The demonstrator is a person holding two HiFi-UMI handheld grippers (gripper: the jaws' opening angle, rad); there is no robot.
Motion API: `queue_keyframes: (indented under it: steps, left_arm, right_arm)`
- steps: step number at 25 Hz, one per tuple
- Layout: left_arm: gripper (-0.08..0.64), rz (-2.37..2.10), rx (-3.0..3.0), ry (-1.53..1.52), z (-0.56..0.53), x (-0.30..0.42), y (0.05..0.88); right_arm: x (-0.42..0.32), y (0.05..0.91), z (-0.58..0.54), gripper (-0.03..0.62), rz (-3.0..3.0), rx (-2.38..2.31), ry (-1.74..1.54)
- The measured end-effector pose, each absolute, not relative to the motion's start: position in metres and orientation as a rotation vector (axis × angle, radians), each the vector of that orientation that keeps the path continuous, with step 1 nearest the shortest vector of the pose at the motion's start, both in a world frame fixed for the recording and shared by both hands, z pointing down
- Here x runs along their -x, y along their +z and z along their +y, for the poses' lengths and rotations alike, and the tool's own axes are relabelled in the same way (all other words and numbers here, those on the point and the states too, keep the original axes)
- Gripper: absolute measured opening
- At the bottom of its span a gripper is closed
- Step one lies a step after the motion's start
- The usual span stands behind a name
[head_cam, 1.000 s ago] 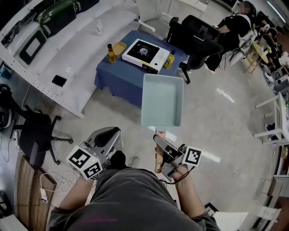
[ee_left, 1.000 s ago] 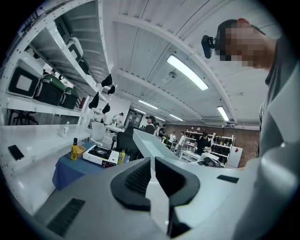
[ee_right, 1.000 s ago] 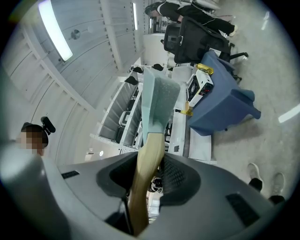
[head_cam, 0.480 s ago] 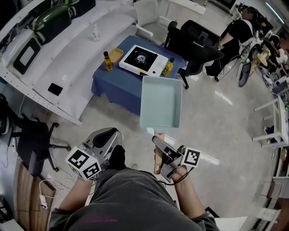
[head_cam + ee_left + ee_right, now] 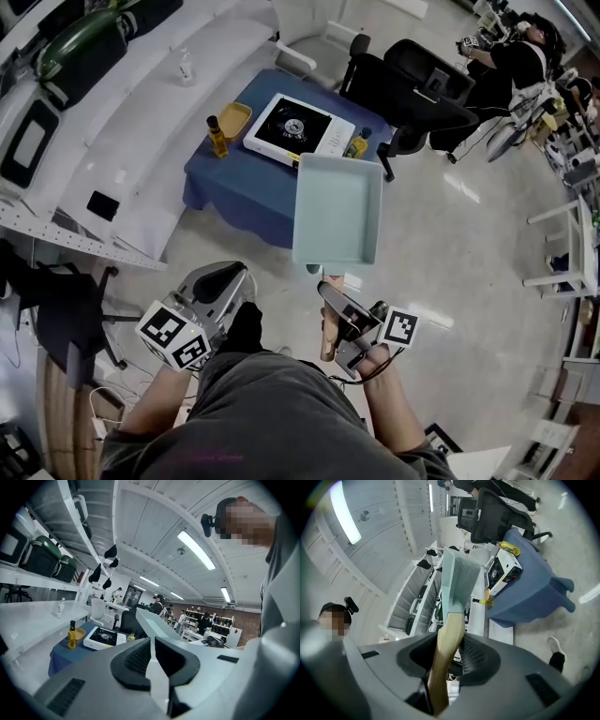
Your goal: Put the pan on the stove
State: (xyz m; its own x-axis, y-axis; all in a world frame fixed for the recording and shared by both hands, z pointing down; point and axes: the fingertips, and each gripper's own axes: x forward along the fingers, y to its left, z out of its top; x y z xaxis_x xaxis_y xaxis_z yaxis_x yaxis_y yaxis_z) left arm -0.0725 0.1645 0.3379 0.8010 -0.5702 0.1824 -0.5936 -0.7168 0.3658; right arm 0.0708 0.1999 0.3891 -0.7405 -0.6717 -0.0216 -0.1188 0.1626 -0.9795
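A light teal rectangular pan (image 5: 337,211) (image 5: 457,583) hangs in the air above the floor. My right gripper (image 5: 339,317) (image 5: 449,645) is shut on its wooden handle (image 5: 327,334) (image 5: 446,653). The white stove (image 5: 298,129) (image 5: 104,637) (image 5: 502,573) stands on a low table with a blue cloth (image 5: 234,183), just beyond the pan's far edge in the head view. My left gripper (image 5: 223,289) (image 5: 152,641) is held low at the left with its jaws together and nothing between them. In the left gripper view the pan (image 5: 157,623) juts up just past the jaws.
On the blue table an oil bottle (image 5: 217,138) and a yellow bowl (image 5: 234,120) stand left of the stove, and a yellow-green bottle (image 5: 356,143) stands to its right. A black office chair (image 5: 412,89) is behind the table. White shelving (image 5: 103,122) runs along the left.
The table and stove have come closer and slid lower in the head view. The pan's far edge now overlaps the table's near corner. Both grippers keep their poses.
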Motion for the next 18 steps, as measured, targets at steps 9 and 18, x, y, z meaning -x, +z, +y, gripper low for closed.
queue_keyframes:
  steps: [9, 18]
  left_arm:
    - [0.029, -0.824, -2.555, 0.112, 0.066, 0.097, 0.352]
    - [0.029, -0.771, -2.515, 0.143, -0.026, 0.121, 0.358]
  right_arm:
    - [-0.049, 0.404, 0.107, 0.141, 1.956, 0.793, -1.642]
    - [-0.029, 0.406, 0.021, 0.141, 1.91, 0.843, -1.674]
